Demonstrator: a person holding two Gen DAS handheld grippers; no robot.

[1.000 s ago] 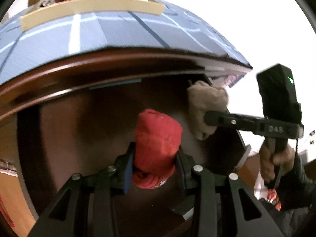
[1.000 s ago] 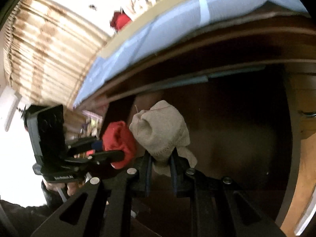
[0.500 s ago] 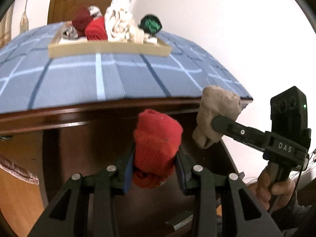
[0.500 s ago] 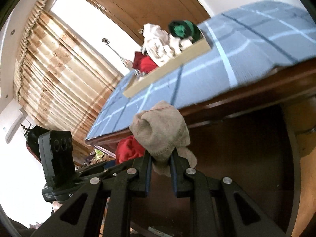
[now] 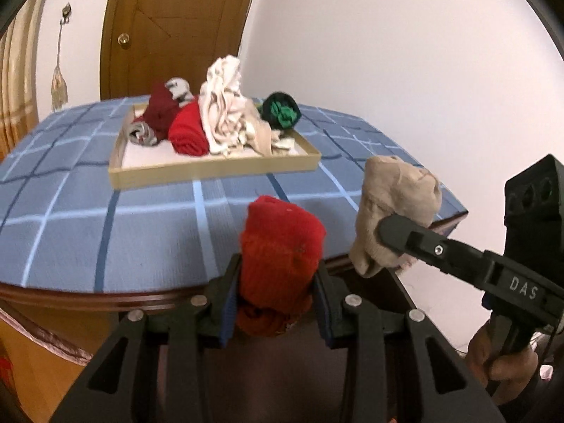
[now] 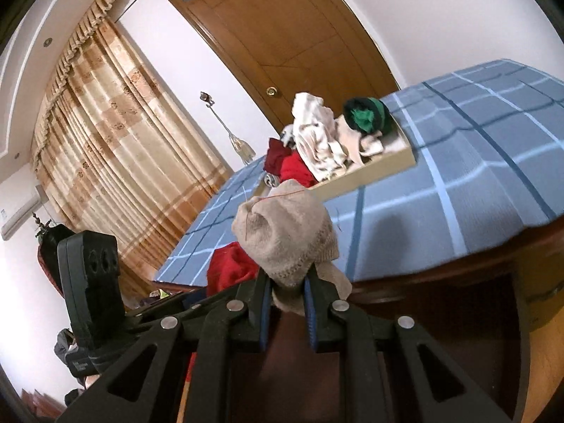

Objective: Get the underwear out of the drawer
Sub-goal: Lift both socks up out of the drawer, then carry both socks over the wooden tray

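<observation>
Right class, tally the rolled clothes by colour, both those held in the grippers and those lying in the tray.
Bright red rolls: 2, one in the left gripper, one in the tray
Dark red: 1
Beige: 1, in the right gripper
Green: 1
Grey: 2
Cream heap: 1
Total: 8

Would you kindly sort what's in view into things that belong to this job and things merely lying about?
Job:
red roll in left gripper
beige roll in right gripper
tray of clothes

Lying about:
door
curtain
checked blue cloth
</observation>
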